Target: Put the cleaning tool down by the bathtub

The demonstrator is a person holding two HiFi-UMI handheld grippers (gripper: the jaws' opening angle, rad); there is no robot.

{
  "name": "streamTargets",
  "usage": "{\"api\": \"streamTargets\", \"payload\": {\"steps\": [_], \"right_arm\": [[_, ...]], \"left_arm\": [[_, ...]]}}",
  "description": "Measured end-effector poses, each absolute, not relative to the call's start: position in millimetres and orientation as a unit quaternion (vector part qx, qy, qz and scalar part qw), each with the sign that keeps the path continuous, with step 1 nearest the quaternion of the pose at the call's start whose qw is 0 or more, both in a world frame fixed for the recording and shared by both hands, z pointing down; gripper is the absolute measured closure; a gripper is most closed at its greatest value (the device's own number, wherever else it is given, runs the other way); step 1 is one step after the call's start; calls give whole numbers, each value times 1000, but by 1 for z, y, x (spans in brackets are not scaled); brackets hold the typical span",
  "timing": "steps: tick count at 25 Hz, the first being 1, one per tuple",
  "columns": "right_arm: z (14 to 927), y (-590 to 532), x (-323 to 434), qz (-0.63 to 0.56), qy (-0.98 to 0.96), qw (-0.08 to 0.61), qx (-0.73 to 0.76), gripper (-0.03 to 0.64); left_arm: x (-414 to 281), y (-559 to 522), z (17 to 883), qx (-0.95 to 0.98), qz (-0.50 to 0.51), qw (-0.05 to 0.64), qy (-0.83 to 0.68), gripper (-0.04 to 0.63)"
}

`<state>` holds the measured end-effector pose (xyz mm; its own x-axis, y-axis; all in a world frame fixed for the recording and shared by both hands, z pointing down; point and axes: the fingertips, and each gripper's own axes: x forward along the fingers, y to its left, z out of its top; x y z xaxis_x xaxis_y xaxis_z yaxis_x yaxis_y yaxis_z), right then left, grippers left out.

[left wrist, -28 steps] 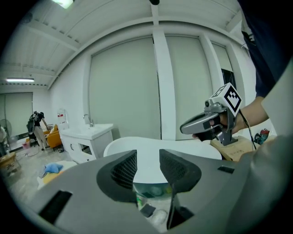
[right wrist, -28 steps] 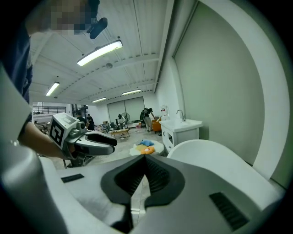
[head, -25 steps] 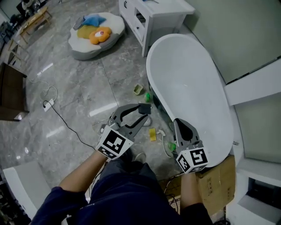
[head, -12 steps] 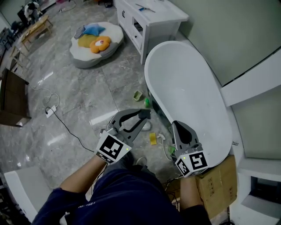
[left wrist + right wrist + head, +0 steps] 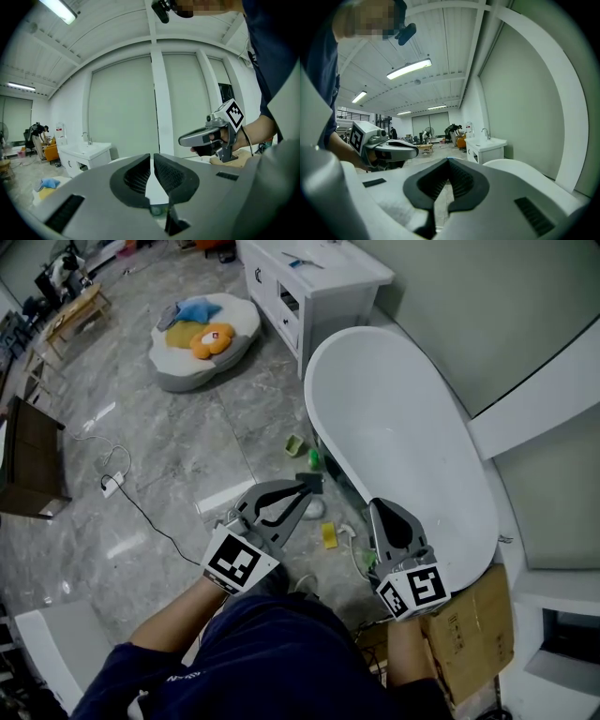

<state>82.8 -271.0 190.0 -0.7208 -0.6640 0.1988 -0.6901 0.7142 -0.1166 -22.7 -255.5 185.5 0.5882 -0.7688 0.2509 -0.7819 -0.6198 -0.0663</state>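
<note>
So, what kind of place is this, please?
Probably a bathroom mock-up inside a large workshop or lab, not a real home. A white bathtub and a white vanity cabinet stand on marble-look floor, yet the right gripper view shows an open hall with ceiling strip lights and people at work.

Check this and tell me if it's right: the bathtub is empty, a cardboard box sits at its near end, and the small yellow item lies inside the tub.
One point is wrong. The head view shows the small yellow item lying on the floor beside the bathtub, not inside it. The tub is empty, and the cardboard box sits at its near end.
</note>
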Motion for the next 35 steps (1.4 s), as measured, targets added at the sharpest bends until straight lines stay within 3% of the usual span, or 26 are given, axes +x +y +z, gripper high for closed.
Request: {"api": "streamTargets", "payload": {"steps": [35], "right_arm": [[187, -248, 120, 87, -924, 68, 367, 614]], "left_arm": [[20, -245, 179, 897, 133, 24, -420, 565]]}}
